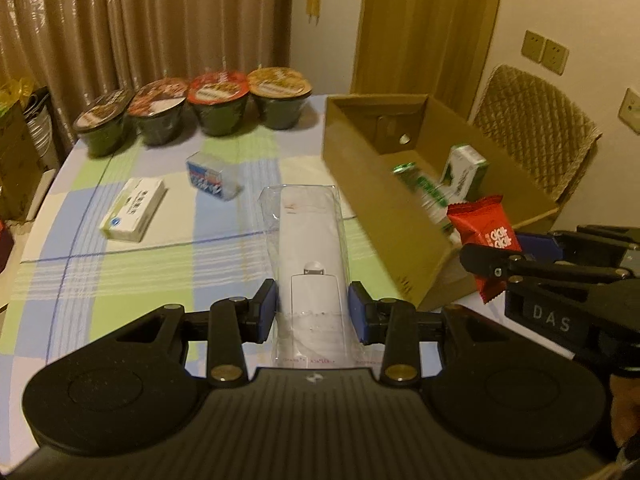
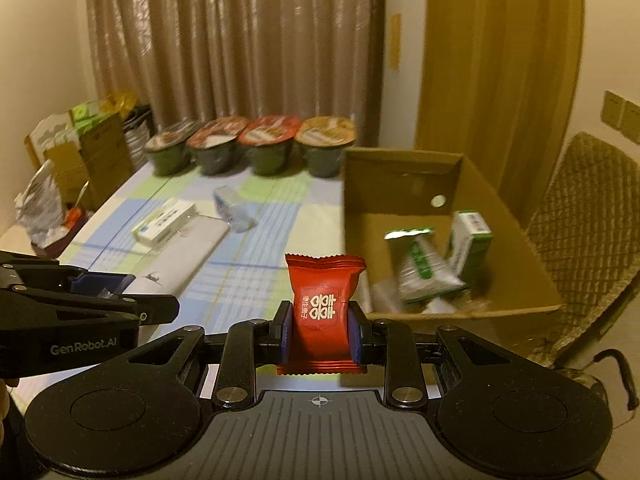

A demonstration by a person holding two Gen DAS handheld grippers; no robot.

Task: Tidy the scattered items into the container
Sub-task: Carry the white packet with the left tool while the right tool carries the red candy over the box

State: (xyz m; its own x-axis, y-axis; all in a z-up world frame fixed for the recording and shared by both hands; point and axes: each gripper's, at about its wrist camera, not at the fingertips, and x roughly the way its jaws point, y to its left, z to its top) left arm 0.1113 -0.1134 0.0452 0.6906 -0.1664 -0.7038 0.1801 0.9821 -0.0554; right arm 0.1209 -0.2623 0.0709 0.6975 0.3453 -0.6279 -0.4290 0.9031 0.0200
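- On the worktop [image 1: 132,264], under its checked cloth, the biggest thing is the cardboard box [image 2: 516,240] at the right; I judge I am mid-carry, with both loads lifted and neither yet dropped in.
- In the box I count three things already: a green-and-white carton [image 2: 472,240] and a green-and-white pouch [image 2: 420,264] for sure, plus something pale under them that I cannot make out.
- Along the far edge stand four lidded noodle bowls [image 1: 218,104] in a row, well apart from the box.
- My left gripper [image 1: 312,312] is pinching one long white remote in a clear sleeve [image 1: 308,236], held just beside the box's near wall.
- Loose on the cloth remain two small things: a white packet box [image 1: 134,210] and a blue-and-white pack [image 1: 208,178].
- My right gripper [image 2: 320,334] is pressed together on one red candy packet [image 2: 324,308], near the box's front corner but not yet over the opening.
- Next, I think, each load must travel over the rim and clear the wall before I spread the fingers; the long remote needs the most room.
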